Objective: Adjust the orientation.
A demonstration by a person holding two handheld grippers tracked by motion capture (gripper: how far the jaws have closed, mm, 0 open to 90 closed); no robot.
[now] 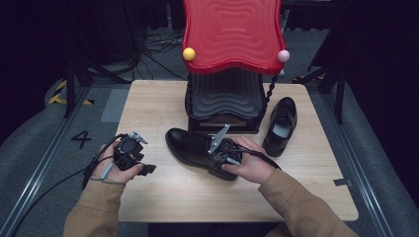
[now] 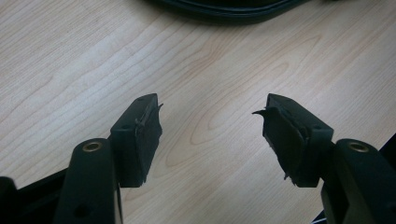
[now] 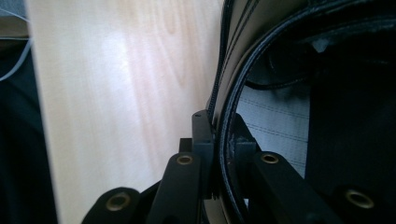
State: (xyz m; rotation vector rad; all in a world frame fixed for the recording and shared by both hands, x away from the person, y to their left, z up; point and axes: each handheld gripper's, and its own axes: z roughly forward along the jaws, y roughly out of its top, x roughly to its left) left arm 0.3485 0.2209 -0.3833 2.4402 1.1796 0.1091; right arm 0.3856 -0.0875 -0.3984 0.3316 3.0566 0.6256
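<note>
On pale woodgrain table [image 1: 163, 192], glossy shoe [image 1: 190, 145]

Wooden table [image 1: 163, 192] carries two shoes [image 1: 195, 148] [image 1: 280, 126] (black), rack [image 1: 225, 106].

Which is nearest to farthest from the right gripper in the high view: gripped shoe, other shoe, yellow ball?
1. Gripped shoe: its collar sits between the jaws of the right gripper.
2. Other shoe: to the right, beside the rack.
3. Yellow ball: up on the red shelf's left corner.
</note>
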